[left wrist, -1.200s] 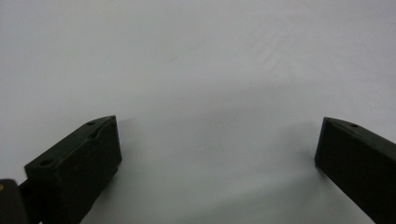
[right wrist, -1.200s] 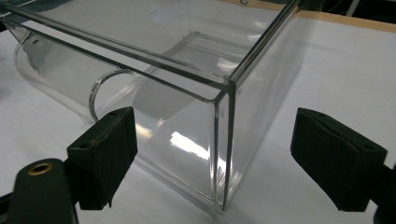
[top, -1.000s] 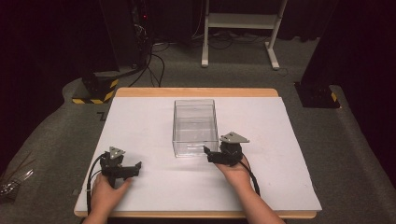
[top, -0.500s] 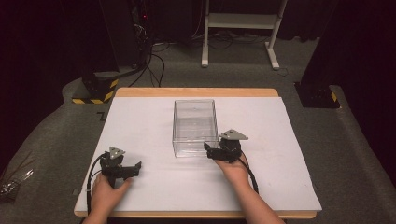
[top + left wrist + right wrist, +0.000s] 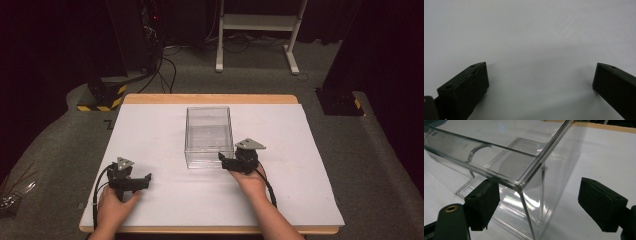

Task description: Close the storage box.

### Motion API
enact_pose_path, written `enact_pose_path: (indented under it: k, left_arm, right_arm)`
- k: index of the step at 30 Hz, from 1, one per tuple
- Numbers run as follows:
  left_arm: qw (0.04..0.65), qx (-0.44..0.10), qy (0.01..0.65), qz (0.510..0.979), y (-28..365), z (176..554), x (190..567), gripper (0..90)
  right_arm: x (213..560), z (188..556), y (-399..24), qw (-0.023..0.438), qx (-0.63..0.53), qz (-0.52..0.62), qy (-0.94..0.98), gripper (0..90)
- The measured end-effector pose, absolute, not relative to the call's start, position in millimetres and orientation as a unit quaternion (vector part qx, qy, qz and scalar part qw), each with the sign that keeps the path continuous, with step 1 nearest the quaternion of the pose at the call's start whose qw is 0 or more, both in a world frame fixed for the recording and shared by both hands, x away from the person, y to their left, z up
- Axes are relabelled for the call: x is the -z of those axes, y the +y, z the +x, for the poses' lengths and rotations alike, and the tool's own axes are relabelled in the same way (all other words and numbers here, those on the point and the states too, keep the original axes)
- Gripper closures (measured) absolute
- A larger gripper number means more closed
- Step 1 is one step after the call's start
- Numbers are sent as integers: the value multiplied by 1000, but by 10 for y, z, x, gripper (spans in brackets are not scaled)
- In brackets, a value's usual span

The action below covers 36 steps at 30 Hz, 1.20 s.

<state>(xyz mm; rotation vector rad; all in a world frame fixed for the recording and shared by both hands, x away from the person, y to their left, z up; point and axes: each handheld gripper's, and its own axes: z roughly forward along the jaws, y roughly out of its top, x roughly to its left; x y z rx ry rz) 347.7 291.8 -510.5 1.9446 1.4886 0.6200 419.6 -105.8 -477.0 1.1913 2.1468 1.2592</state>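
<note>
Right tongs (image 5: 541,205) closing around clear box (image 5: 506,167) corner.

A white sheet (image 5: 320,150) covers nearly the whole tabletop, leaving a strip of light wood (image 5: 210,98) bare along the far edge and a thinner one along the near edge. The table stands on grey carpet (image 5: 390,165). Beyond the far left corner sits a dark base marked with yellow and black hazard stripes (image 5: 102,95), with black cables (image 5: 162,70) trailing from it across the floor. Past the far edge stands a white metal frame (image 5: 257,30) on two feet. Off the far right corner rests another dark base (image 5: 337,100).
</note>
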Motion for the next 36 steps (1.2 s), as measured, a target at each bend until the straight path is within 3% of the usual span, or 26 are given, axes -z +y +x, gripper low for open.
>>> enact_pose_path:
  k: [23,36]
  left_arm:
    - [303,-234,561,734,2919,3476,5105,6]
    - [303,-234,561,734,2919,3476,5105,6]
  right_arm:
    - [4664,3880,-1242,187,-461,406,766,178]
    - [4717,3705,-1632,197,-446,423,764,179]
